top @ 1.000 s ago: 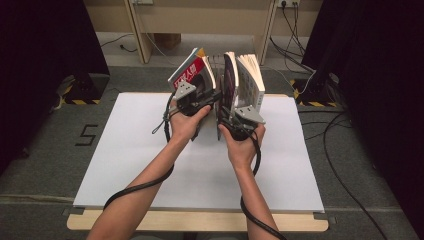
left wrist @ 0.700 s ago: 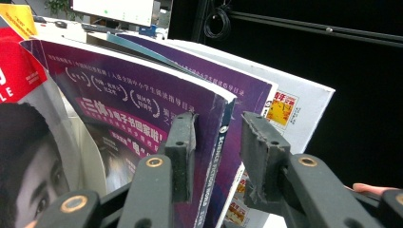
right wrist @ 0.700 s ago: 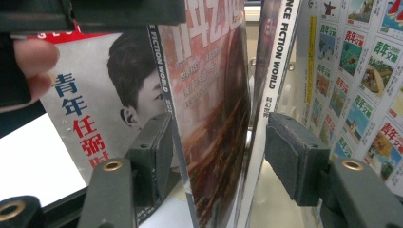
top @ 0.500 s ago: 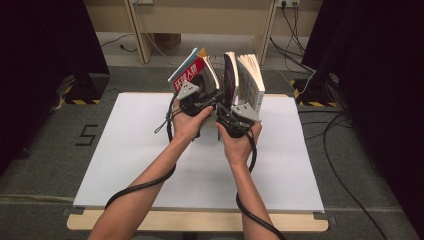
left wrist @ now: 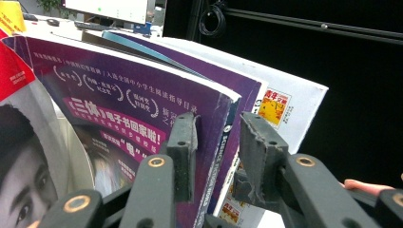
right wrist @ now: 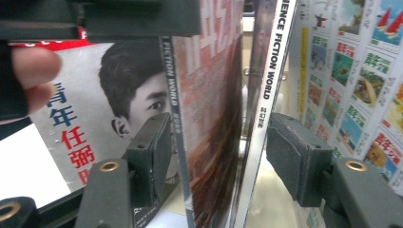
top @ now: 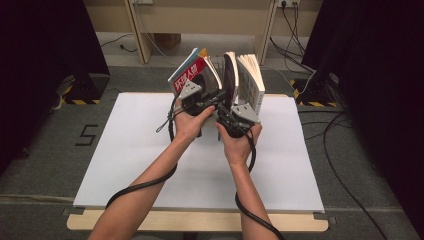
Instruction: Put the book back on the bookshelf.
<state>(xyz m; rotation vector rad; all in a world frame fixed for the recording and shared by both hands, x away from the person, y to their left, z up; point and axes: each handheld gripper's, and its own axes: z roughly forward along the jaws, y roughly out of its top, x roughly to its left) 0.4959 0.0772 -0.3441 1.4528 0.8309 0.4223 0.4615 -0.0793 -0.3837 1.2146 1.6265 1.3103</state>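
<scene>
A few magazines stand upright on their bottom edges near the far middle of the white table (top: 125,165), fanned out side by side. The red-cover magazine (top: 192,75) leans to the left. It has big white Chinese words on the front, and in the right gripper view (right wrist: 95,104) a face shows on it with red and blue Chinese words beside it. The purple magazine (left wrist: 142,118) stands next to it, with white and pink Chinese writing on its cover. Its spine reads "SCIENCE FICTION WORLD". The same words run down the white spine (right wrist: 273,61) in the right gripper view. On the right side stands the white magazine (top: 250,80); its back shows rows of little cover pictures (right wrist: 351,71).

The left gripper (top: 212,100) has its jaws apart around the purple magazine's spine. One jaw lies against the cover and the other stands a little off it. The right gripper (right wrist: 218,156) has its jaws apart too, with two thin magazines between them, and neither pad presses on them. Those jaws have just been opening.

Black cables trail from both grippers toward the person. Behind the table are wooden legs (top: 140,30), dark curtains (top: 45,50) and cords on the grey floor.
</scene>
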